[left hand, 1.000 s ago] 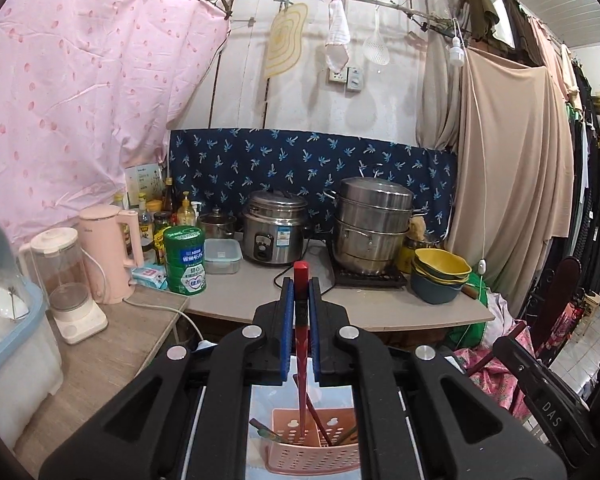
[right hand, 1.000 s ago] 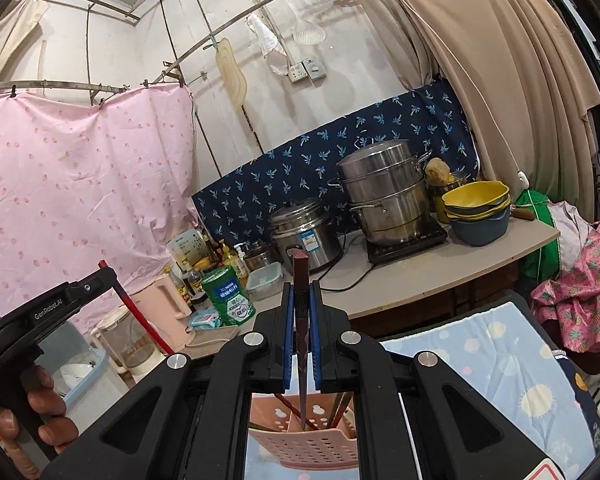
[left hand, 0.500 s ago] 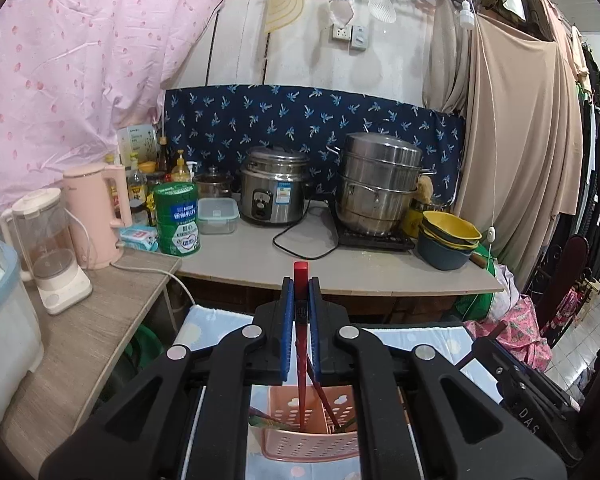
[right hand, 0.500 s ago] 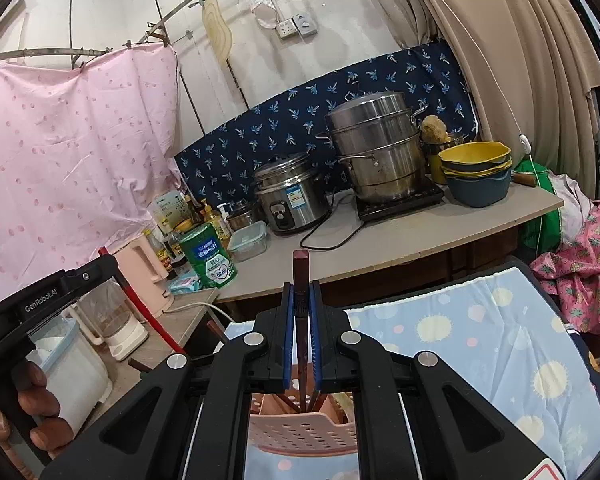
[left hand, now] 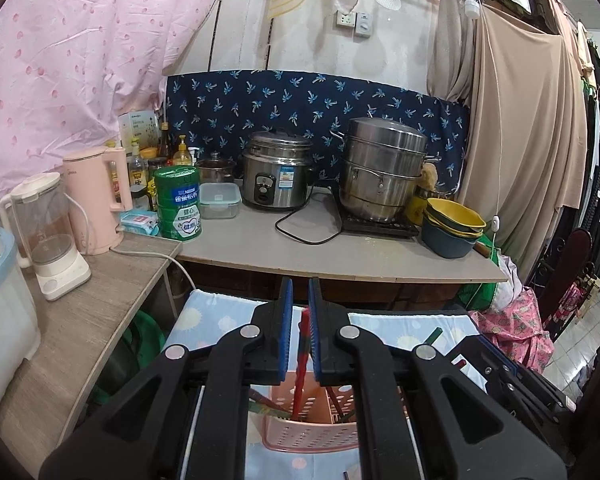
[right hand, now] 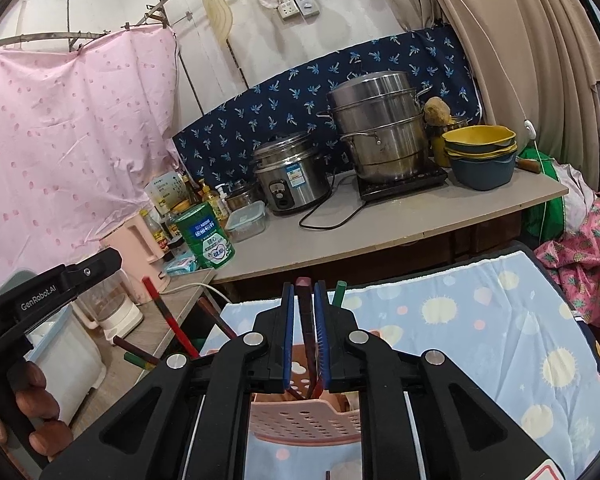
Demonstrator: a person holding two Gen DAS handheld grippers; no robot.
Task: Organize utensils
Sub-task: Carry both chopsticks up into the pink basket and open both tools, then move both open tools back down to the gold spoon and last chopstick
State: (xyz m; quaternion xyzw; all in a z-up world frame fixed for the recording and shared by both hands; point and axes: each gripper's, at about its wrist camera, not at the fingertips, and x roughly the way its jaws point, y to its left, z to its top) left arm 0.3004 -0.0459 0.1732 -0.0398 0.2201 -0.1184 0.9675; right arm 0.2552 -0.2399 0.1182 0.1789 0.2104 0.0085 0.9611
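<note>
— While the left gripper (left hand: 300, 300) has its blue pads spread slightly apart, what stands between them?
— A red chopstick (left hand: 301, 356), upright, not pinched; a sliver of gap shows on each side. Its lower end sits in the pink basket (left hand: 312, 436) at six o'clock.
— And the right gripper (right hand: 304, 300)?
— Its jaws are opening. A dark red chopstick (right hand: 307, 328) stands between the pads with its foot in the same pink basket, loose from both.
— What lies around?
— More chopsticks lean out at nine o'clock in the right view. The basket rests on a blue patterned cloth (right hand: 480, 332). The counter (left hand: 340, 252) with rice cooker (left hand: 278, 172) and steamer pot (left hand: 384, 168) is at twelve o'clock.
</note>
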